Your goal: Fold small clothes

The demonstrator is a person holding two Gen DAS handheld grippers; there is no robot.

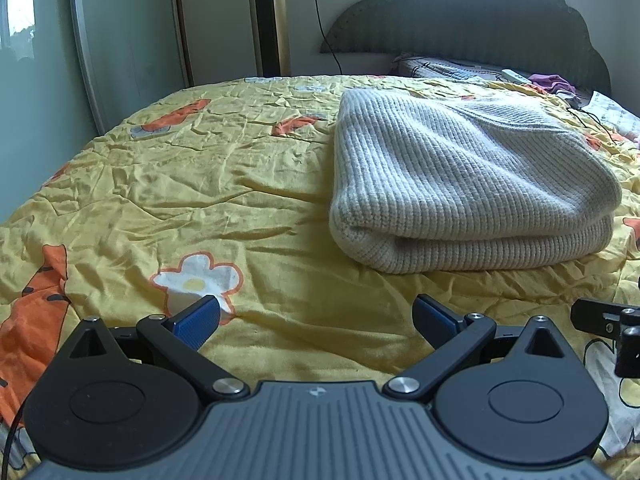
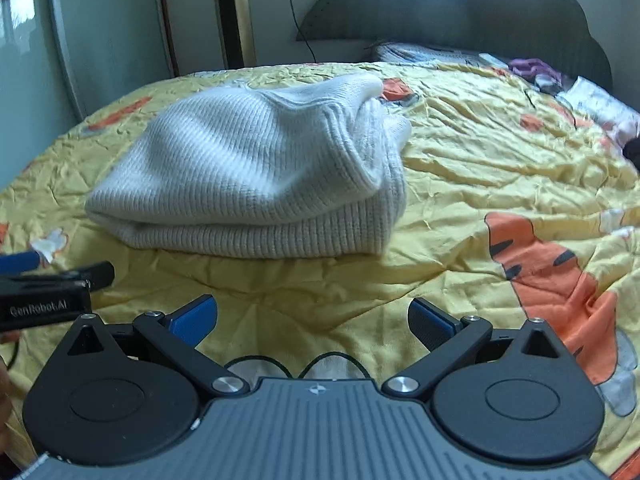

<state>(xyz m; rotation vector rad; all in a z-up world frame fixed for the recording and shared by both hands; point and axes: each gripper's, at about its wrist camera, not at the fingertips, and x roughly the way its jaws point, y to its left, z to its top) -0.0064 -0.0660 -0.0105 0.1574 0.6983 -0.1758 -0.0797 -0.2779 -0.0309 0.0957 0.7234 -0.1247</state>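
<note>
Left wrist | sweater (image 1: 460, 184) folded on bedspread (image 1: 240, 184) | both tools spread

The folded sweater (image 1: 460, 184) is thick, ribbed knit cloth, soft and matt. The bedspread (image 1: 200, 184) beneath is thin, creased printed fabric with a faint sheen. The left gripper (image 1: 316, 320) and right gripper (image 2: 312, 318) are matt black plastic with shiny metal pivot pins and textured blue pads.
</note>
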